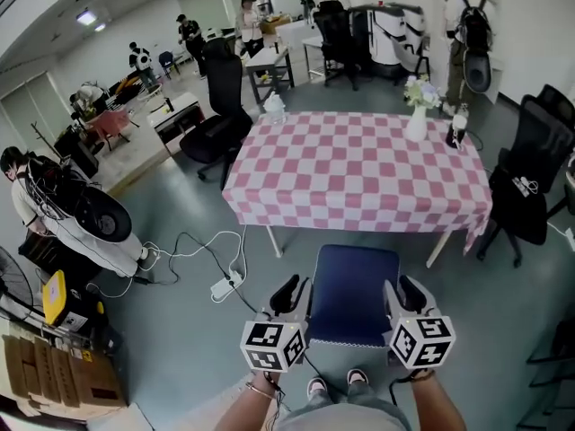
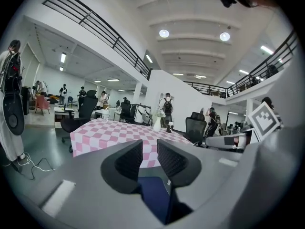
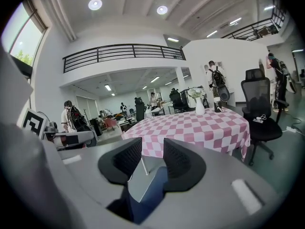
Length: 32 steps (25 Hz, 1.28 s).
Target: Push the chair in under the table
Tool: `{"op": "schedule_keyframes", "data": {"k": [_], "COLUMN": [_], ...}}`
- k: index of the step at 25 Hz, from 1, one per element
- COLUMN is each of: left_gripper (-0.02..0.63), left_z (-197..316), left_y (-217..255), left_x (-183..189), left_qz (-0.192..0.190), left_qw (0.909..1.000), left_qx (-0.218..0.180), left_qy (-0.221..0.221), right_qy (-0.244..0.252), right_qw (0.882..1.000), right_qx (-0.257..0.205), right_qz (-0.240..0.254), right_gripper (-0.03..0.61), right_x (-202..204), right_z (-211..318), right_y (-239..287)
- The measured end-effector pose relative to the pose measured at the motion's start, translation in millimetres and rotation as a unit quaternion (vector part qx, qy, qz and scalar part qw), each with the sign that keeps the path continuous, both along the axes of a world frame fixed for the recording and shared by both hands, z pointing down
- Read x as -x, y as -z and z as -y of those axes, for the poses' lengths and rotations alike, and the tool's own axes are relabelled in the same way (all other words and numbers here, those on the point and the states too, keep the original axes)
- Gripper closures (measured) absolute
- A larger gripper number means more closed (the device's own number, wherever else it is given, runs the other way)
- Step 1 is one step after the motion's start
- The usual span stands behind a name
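We stand at the near side of the worktop (image 1: 359,164), which carries a pink-and-white checked cloth. The blue chair (image 1: 352,294) is right in front of us, about level with the middle of the worktop's near edge. Its far edge lies close to the hanging hem of the cloth, and most of the chair is still out on the floor on our side.

Our left gripper (image 1: 292,287) sits at the chair's left edge and our right gripper (image 1: 402,287) at its right edge, so the chair lies between the two. Each points away from us towards the worktop.

In the left gripper view the jaws stand apart with a clear gap. The checked cloth shows through the upper part of the gap and the blue of the chair through the lower part. The right gripper view shows the same, with its jaws set a little wider. In neither view do we see the pads pressing on the chair, so both pairs of jaws are open.

At the worktop's far right corner stands a white vase (image 1: 416,124) of flowers, with a dark bottle (image 1: 455,133) just beside it on the right. A black office chair (image 1: 216,106) stands off the far left corner and another black chair (image 1: 530,173) off the right end. A white power strip (image 1: 225,285) lies on the floor to our left.
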<state>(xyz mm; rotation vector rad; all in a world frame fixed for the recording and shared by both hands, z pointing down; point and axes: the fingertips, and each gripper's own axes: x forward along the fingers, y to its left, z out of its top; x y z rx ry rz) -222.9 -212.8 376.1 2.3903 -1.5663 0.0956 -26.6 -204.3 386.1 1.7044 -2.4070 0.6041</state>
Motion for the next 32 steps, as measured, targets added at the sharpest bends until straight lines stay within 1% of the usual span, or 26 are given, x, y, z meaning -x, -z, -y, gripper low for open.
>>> {"op": "schedule_keyframes", "data": {"k": [3, 5, 10, 12, 16, 20, 22, 24, 25, 29, 30, 32], "left_gripper": [0.518, 0.518, 0.518, 0.518, 0.517, 0.517, 0.517, 0.515, 0.514, 0.514, 0.514, 0.514], "left_z": [-0.9, -3.3, -10.1, -15.8, -26.9, -40.4, -46.9, -56.2, -62.3, -81.8, -85.9, -94.7], "left_y": [-5.6, -9.9, -21.9, -28.8, -42.6, -56.3, -64.0, -73.3, -79.6, -105.6, -110.7, -119.7], "left_x": [-1.3, -5.2, -20.1, -28.2, -45.4, -56.0, -60.2, -63.3, -64.1, -66.5, -67.8, -70.7], "left_qz": [0.009, 0.021, 0.059, 0.078, 0.120, 0.151, 0.166, 0.186, 0.197, 0.241, 0.252, 0.273], "left_qw": [0.9996, 0.9984, 0.9907, 0.9844, 0.9658, 0.9498, 0.9413, 0.9287, 0.9208, 0.8873, 0.8784, 0.8599], "left_qx": [0.005, 0.010, 0.016, 0.021, 0.028, 0.038, 0.041, 0.047, 0.052, 0.066, 0.068, 0.071], "left_qy": [-0.025, -0.051, -0.122, -0.156, -0.228, -0.271, -0.291, -0.317, -0.332, -0.387, -0.400, -0.425], "right_qy": [-0.005, 0.001, 0.048, 0.063, 0.103, 0.136, 0.160, 0.203, 0.230, 0.332, 0.350, 0.373], "right_qw": [1.000, 1.000, 0.998, 0.997, 0.992, 0.986, 0.981, 0.970, 0.961, 0.915, 0.905, 0.889], "right_qx": [0.005, 0.010, 0.031, 0.041, 0.057, 0.066, 0.070, 0.080, 0.086, 0.105, 0.109, 0.117], "right_qz": [-0.008, -0.014, -0.018, -0.019, -0.037, -0.064, -0.082, -0.110, -0.129, -0.202, -0.215, -0.238], "right_gripper": [0.454, 0.454, 0.454, 0.454, 0.454, 0.454, 0.454, 0.454, 0.454, 0.454, 0.454, 0.454], "right_x": [1.2, 3.7, 14.9, 17.1, 16.7, 12.3, 13.7, 19.7, 23.6, 36.3, 38.4, 41.3], "right_z": [-3.6, -8.0, -24.3, -32.0, -43.3, -56.8, -64.0, -75.6, -83.2, -109.3, -114.0, -121.7], "right_y": [-3.6, -7.1, -21.6, -29.2, -44.2, -60.5, -69.8, -80.8, -87.2, -111.1, -116.5, -127.5]}}
